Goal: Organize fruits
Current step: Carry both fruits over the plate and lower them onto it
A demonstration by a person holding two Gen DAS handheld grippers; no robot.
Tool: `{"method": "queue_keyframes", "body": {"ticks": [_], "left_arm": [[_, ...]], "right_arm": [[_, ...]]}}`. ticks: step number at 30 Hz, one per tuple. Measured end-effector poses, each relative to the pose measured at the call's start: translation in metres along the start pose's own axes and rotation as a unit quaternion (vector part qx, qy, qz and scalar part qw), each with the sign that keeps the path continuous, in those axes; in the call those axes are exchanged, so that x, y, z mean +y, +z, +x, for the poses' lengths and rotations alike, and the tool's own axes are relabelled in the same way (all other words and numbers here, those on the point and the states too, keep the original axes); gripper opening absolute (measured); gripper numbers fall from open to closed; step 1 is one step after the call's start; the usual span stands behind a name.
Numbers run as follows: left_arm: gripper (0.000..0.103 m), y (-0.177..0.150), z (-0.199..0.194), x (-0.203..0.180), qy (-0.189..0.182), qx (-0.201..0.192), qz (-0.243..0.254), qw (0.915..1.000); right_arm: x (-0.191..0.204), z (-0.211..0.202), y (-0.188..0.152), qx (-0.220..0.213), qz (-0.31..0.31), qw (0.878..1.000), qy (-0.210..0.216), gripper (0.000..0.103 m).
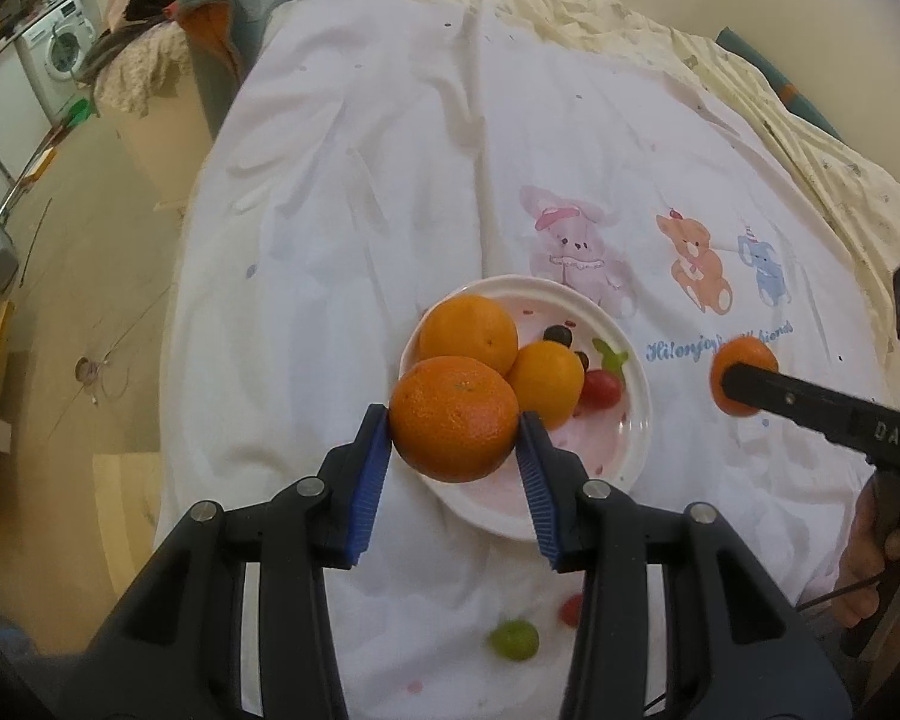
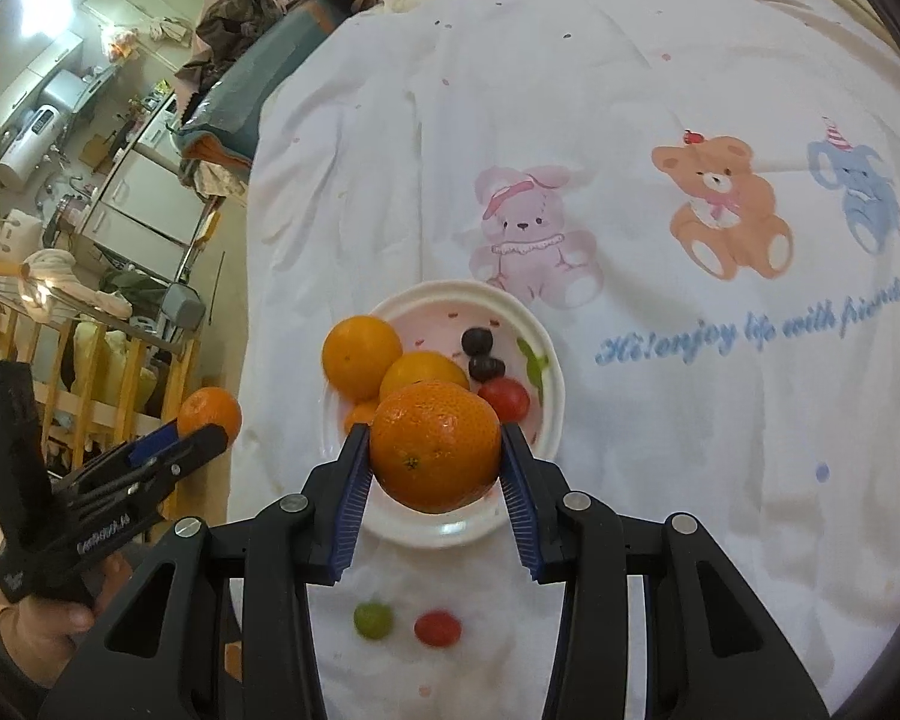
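Currently, both tongs grip fruit: left tongs (image 1: 455,420) clamp one round orange mandarin (image 1: 455,419), right tongs (image 2: 435,447) another mandarin (image 2: 435,445), above the white round plate (image 2: 549,414) holding oranges.

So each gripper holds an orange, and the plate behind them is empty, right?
Not quite. The left gripper and right gripper each hold an orange, but the plate is not empty: the left wrist view shows two oranges and small fruits on it.

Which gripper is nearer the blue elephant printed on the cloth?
Right. The right gripper hangs just this side of the blue elephant; the left gripper is across the plate.
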State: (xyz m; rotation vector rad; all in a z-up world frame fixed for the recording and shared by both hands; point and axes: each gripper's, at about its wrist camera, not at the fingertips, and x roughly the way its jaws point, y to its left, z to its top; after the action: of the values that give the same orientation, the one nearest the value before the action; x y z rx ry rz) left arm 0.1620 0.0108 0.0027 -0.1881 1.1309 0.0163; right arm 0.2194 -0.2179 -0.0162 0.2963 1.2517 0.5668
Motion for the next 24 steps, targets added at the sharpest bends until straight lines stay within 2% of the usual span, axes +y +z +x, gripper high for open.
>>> {"method": "queue_keyframes", "body": {"ticks": [7,15,24], "left_arm": [[0.038,0.01,0.031,0.007,-0.009,0.017,-0.016,0.9997],[0.038,0.012,0.036,0.009,-0.007,0.012,-0.017,0.9998],[0.038,0.013,0.039,0.01,-0.005,0.014,-0.018,0.9997]], "right_arm": [[-0.014,0.045,0.025,0.021,0.005,1.0,-0.013,0.044],[-0.03,0.1,0.036,0.055,0.022,0.998,-0.018,0.044],[-0.038,0.112,0.035,0.056,0.038,0.998,-0.005,0.046]]}}
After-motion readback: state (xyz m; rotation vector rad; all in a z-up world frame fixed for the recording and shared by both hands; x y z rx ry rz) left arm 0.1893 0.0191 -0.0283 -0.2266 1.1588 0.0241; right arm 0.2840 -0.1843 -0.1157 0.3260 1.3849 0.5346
